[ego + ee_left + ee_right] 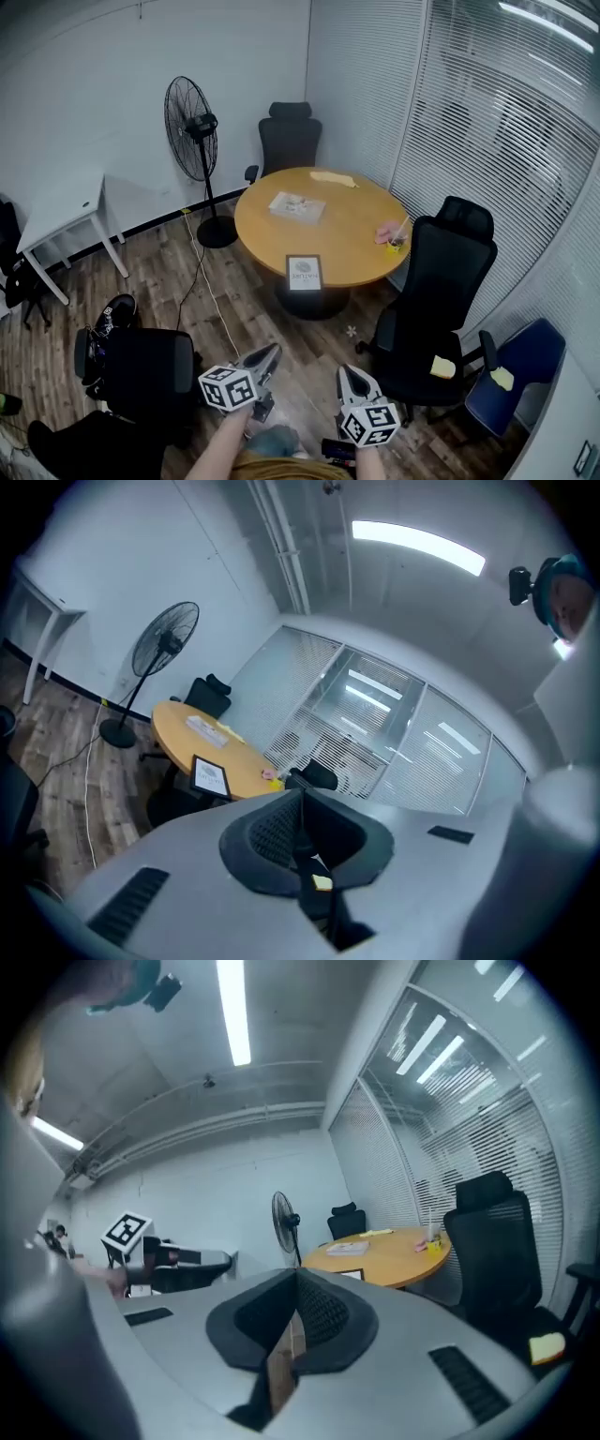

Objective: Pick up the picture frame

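The picture frame (304, 273), dark-edged with a white print, stands propped at the near edge of the round wooden table (352, 234). It also shows small in the left gripper view (210, 776), and only its edge peeks past the jaw in the right gripper view (352, 1275). Both grippers are held low at the bottom of the head view, well short of the table. My left gripper (269, 355) (302, 795) has its jaws closed together with nothing between them. The jaws of my right gripper (350, 374) (297, 1277) also meet at the tips, empty.
A black office chair (441, 281) stands right of the table, another (289, 136) behind it, a third (145, 370) by my left side. A standing fan (192, 122) with a floor cable (202, 281), a white desk (66, 211) and a blue chair (525, 366) ring the room. Papers (297, 206) lie on the table.
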Demonstrator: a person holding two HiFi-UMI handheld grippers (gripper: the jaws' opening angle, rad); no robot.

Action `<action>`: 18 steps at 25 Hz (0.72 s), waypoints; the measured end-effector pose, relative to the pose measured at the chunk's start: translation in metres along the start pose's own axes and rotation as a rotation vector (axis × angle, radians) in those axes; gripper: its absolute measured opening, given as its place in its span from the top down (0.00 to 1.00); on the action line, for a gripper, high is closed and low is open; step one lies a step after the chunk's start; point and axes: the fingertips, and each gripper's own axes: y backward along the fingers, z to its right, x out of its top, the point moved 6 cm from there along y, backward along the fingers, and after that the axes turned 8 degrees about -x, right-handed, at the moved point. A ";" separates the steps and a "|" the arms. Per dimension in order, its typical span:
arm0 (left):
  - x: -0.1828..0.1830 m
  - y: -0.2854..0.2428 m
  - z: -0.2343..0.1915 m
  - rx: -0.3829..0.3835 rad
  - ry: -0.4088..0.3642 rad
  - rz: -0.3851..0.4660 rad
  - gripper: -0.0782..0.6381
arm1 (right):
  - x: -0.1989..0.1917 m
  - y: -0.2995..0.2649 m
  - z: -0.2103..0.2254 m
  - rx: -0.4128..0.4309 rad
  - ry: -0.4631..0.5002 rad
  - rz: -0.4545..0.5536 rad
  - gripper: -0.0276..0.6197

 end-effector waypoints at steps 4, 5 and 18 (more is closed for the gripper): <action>0.002 -0.014 -0.015 0.033 -0.050 -0.030 0.85 | -0.007 -0.022 0.010 -0.036 0.035 -0.039 0.94; 0.003 -0.018 -0.021 0.043 -0.064 -0.040 0.85 | -0.009 -0.030 0.013 -0.040 0.029 -0.043 0.94; 0.057 -0.145 -0.154 0.095 -0.061 -0.111 0.84 | 0.003 -0.198 0.074 -0.089 0.029 -0.122 0.94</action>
